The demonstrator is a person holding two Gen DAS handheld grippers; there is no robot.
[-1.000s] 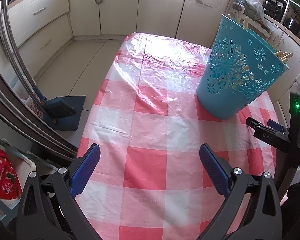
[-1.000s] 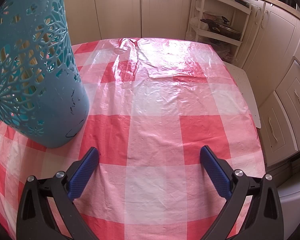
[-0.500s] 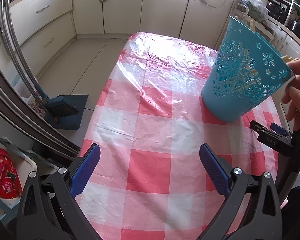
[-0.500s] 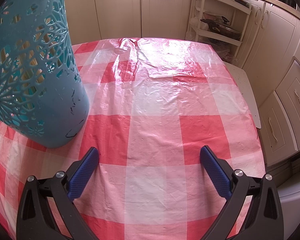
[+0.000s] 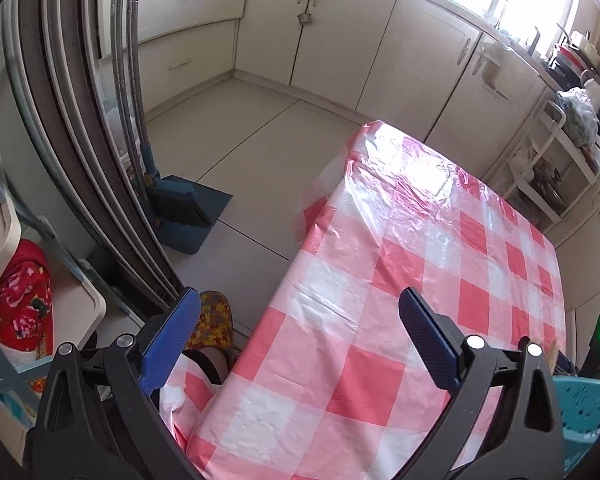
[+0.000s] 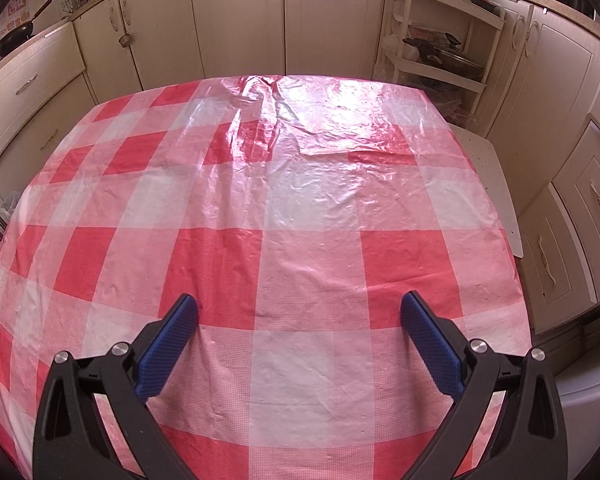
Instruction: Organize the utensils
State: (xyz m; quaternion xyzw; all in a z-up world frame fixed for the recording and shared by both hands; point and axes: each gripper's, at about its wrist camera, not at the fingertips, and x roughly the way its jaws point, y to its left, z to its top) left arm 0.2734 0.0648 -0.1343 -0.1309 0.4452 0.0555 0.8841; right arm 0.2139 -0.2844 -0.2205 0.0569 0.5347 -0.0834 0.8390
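Hovering over the checked tablecloth (image 6: 300, 208), both the left gripper (image 5: 300, 320) and right gripper (image 6: 298, 320) are gaping wide, grasping nothing; a blue basket (image 5: 584, 412) is sitting low beside the left one.

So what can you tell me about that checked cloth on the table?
The tablecloth is a thin, glossy plastic-looking sheet in red, pink and white checks. It lies over the whole tabletop, creased and wrinkled, most at the far end where light glares off it, and hangs over the edges. Nothing rests on it in the right view.
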